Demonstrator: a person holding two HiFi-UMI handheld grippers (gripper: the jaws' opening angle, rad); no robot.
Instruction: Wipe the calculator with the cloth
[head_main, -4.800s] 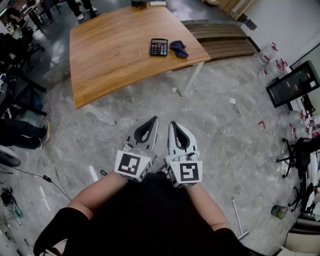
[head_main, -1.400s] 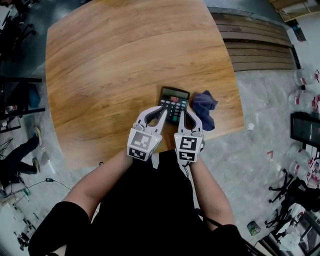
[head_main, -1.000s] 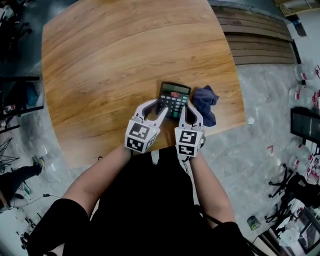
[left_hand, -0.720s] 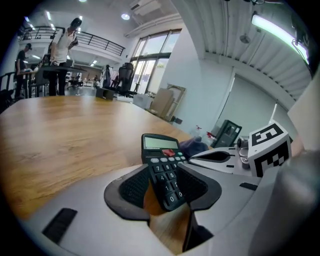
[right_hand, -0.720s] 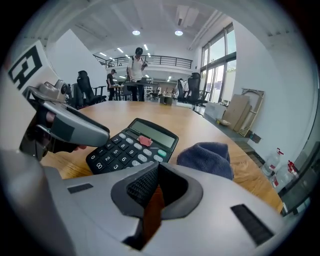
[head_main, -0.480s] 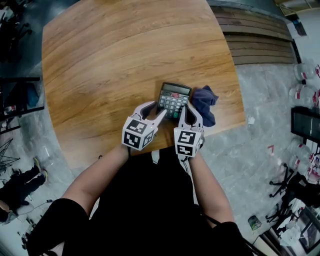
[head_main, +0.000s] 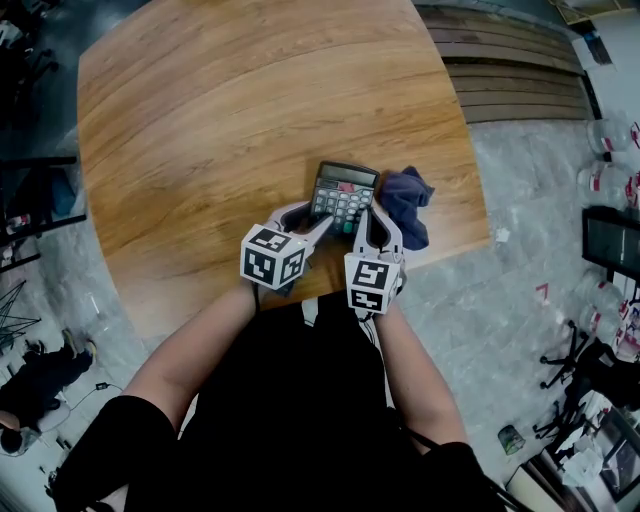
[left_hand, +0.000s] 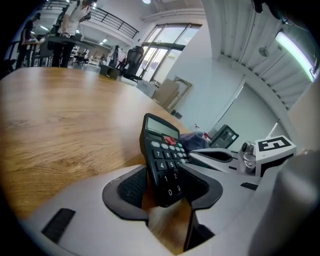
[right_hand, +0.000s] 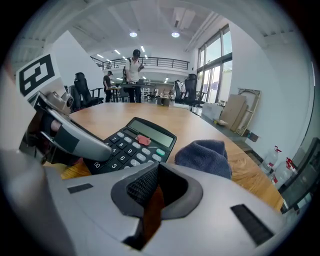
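A black calculator (head_main: 343, 192) lies flat near the front edge of the wooden table (head_main: 220, 120), with a crumpled dark blue cloth (head_main: 405, 205) just to its right. My left gripper (head_main: 305, 218) is rolled over, its jaws opening. They straddle the calculator's (left_hand: 162, 155) near end, with a gap of wood showing beside one pad. My left gripper (left_hand: 165, 187) does not press on it. My right gripper (head_main: 372, 222) is shut and empty. It hovers just short of the gap between the calculator (right_hand: 135, 145) and the cloth (right_hand: 205, 156).
The table's front edge runs just under both grippers. A slatted wooden platform (head_main: 510, 70) lies beyond the table's right side. Plastic bottles (head_main: 625, 190) and a dark screen (head_main: 610, 245) are on the floor at far right. People and chairs (right_hand: 132, 70) are far behind the table.
The person walked up to the table. Over the last second the left gripper rolled and spread its jaws round the calculator's near end. The right gripper stayed shut and still.
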